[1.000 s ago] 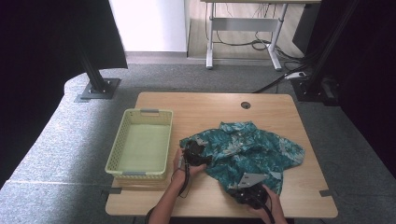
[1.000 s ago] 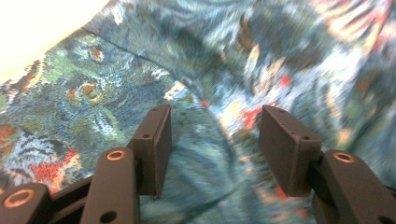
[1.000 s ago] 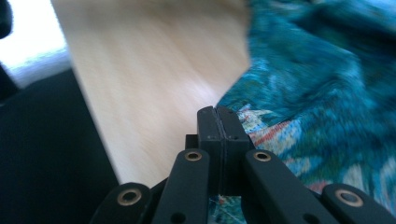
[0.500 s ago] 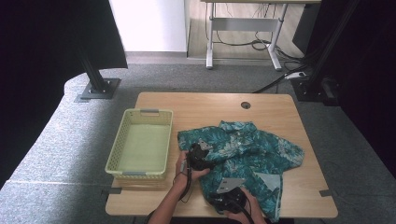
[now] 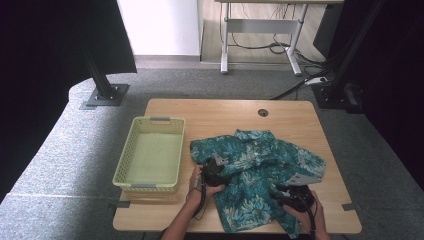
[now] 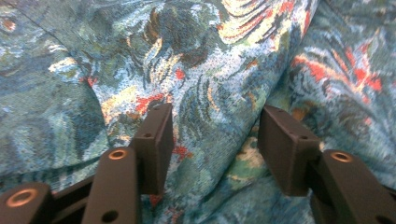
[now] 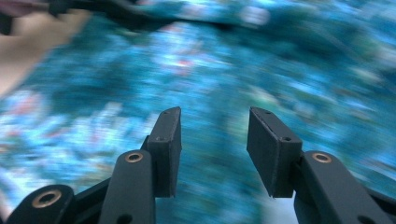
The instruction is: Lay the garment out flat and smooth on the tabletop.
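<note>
Wooden table [image 5: 215,112], shirt [image 5: 260,170] blurred near right gripper [image 7: 212,140]

The table [image 5: 300,112] is evenly lit under dark surroundings, while the right gripper view is smeared by motion blur.

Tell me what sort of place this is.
Probably a lab or studio set up for recording, not a home: black curtains flank a lone wooden table, a stand's metal base plate sits on grey carpet, and cables trail past a height-adjustable desk behind.
</note>
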